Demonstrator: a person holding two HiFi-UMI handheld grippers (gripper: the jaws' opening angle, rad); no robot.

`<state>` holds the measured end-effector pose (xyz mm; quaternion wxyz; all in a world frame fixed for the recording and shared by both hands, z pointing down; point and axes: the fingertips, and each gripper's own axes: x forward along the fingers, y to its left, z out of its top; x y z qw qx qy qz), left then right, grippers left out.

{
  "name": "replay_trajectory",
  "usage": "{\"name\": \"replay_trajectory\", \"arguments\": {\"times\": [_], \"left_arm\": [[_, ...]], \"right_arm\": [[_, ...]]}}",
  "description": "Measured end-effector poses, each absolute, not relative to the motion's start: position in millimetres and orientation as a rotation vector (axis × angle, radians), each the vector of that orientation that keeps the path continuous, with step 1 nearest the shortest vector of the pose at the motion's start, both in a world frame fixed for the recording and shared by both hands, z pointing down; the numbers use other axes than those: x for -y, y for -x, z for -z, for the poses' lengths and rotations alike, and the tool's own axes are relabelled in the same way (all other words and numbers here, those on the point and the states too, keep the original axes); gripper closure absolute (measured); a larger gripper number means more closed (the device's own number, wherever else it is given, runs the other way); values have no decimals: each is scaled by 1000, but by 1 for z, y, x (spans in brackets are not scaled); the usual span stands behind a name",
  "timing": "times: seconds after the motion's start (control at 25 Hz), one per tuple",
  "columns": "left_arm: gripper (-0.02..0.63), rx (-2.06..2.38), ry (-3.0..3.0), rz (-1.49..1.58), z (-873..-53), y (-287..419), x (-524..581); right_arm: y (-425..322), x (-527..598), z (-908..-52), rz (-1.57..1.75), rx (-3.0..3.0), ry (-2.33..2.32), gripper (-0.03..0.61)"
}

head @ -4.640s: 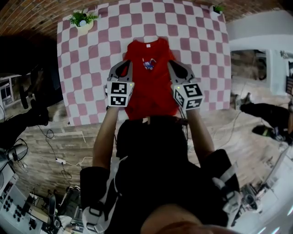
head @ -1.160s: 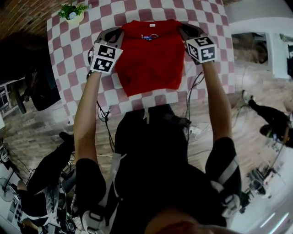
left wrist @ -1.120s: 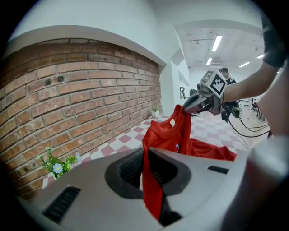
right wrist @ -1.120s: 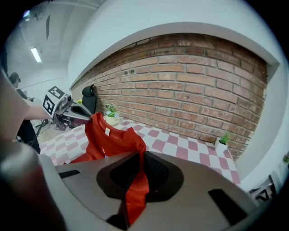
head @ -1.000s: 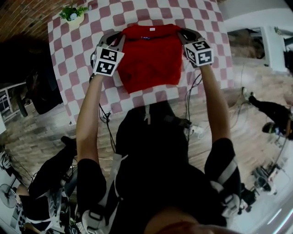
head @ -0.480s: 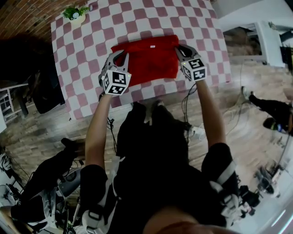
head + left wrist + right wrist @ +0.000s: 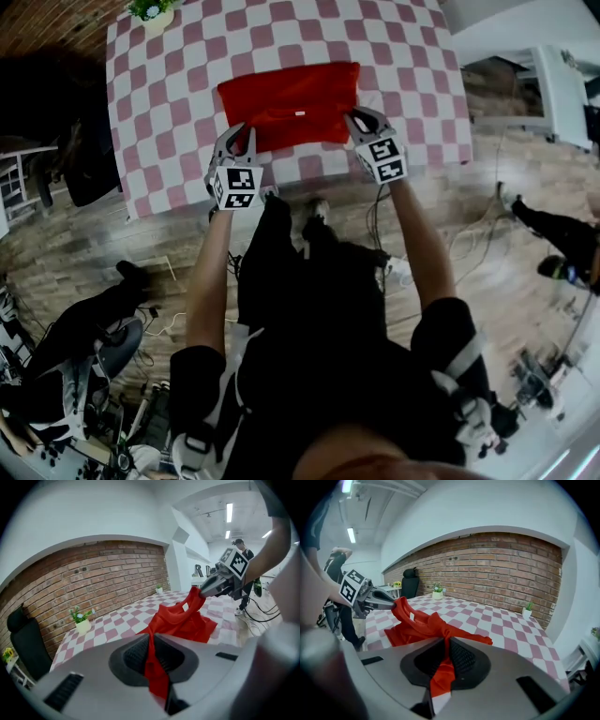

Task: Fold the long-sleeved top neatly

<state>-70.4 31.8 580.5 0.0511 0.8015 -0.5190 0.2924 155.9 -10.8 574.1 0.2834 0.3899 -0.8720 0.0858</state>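
The bench draped in a pink-and-white chequered cloth [image 7: 169,103] fills the upper head view. On it, from the middle toward the 6 o'clock edge, lies the red long-sleeved cotton top [image 7: 291,98], now a short, wide rectangle.

The left tool [image 7: 239,141], a grey two-jaw clamp with a marker cube, is at the top's 7 o'clock corner. The right tool [image 7: 361,120] is at its 5 o'clock corner. Each gripper view shows ribbed pads pinched tight on a bunch of red cloth, which is lifted slightly off the bench between them. A small green plant in a pale pot [image 7: 150,11] stands at the bench's 11 o'clock corner.

No sleeves stick out, so they seem already folded in, and the half-fold is nearly finished. What remains is probably laying the edge flat, letting go and smoothing.

A few seconds earlier the top lay full length with its collar toward 12 o'clock. The collar edge, white label showing, has since been drawn over to 6 o'clock.
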Motion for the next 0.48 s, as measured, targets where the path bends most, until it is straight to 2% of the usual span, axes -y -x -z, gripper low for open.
{"name": "replay_trajectory", "arguments": {"times": [0.48], "left_arm": [[581, 1561, -2294, -1004, -649, 64, -75]], "right_arm": [[-162, -49, -639, -205, 2267, -949, 541]]}}
